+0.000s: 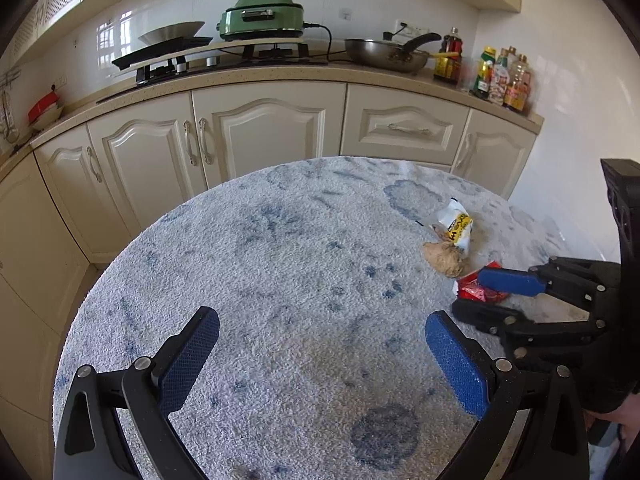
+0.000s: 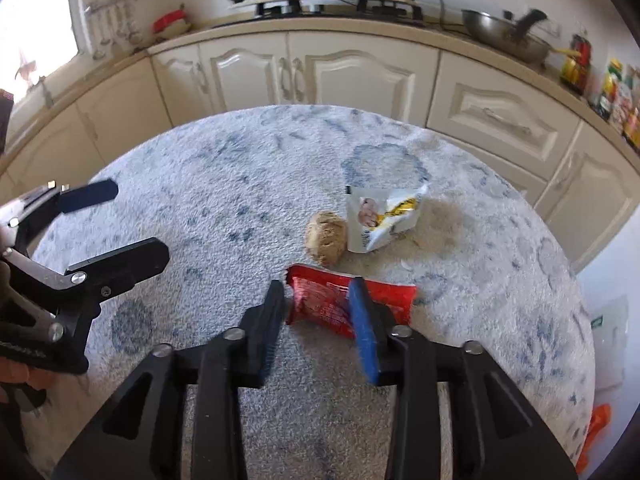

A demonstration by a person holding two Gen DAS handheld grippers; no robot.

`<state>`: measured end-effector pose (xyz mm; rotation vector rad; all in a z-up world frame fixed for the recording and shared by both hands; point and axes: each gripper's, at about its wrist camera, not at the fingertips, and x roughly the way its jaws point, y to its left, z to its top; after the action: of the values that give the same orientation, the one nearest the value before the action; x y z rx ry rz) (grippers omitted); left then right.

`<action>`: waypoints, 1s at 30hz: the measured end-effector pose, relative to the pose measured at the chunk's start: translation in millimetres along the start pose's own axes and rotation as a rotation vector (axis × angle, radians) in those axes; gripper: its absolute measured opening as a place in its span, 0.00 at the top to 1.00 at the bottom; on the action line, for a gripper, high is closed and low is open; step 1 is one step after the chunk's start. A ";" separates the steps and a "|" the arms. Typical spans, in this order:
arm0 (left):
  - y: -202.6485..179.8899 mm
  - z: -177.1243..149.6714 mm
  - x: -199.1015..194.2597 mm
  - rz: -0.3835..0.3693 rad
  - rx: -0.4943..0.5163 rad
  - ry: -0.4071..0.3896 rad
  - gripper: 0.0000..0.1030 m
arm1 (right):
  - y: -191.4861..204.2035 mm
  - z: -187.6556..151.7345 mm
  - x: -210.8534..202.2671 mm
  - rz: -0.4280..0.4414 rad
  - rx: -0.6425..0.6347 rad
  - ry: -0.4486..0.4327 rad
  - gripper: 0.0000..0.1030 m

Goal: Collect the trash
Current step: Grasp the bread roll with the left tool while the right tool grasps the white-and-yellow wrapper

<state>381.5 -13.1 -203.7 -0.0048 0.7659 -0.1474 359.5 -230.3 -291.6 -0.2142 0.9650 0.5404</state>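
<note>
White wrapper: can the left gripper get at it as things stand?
Probably yes. The left gripper is open over bare cloth, and the white wrapper lies unobstructed ahead. The right gripper sits beside that path, pinching the red wrapper.

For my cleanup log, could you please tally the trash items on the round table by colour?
Red: 1, wrapper
White and yellow: 1, packet
Tan: 1, crumbly lump
Total: 3

No print can be read: the lettering on the white and yellow wrapper (image 2: 382, 216), red wrapper (image 2: 320, 304) and bottle labels (image 1: 500, 80) is too blurred.
</note>
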 end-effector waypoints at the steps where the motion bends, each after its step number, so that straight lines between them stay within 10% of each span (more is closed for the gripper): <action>1: 0.1 0.1 0.9 0.002 0.003 0.003 0.01 | 2.1 0.6 1.9 -0.003 -0.015 -0.005 0.57; 9: -0.4 2.8 0.6 0.008 0.014 0.006 0.01 | -15.7 3.3 -6.6 0.009 0.063 -0.047 0.37; 21: -6.9 16.1 3.8 0.011 0.055 0.005 0.01 | -51.9 33.4 4.6 0.047 0.241 -0.082 0.37; 30: -22.9 27.4 15.2 0.009 0.093 0.019 0.01 | -51.1 43.7 27.5 -0.044 0.150 -0.007 0.84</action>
<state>408.2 -39.2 -193.1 0.0884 0.7770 -0.1745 430.3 -246.6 -293.0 -0.0993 0.9876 0.4262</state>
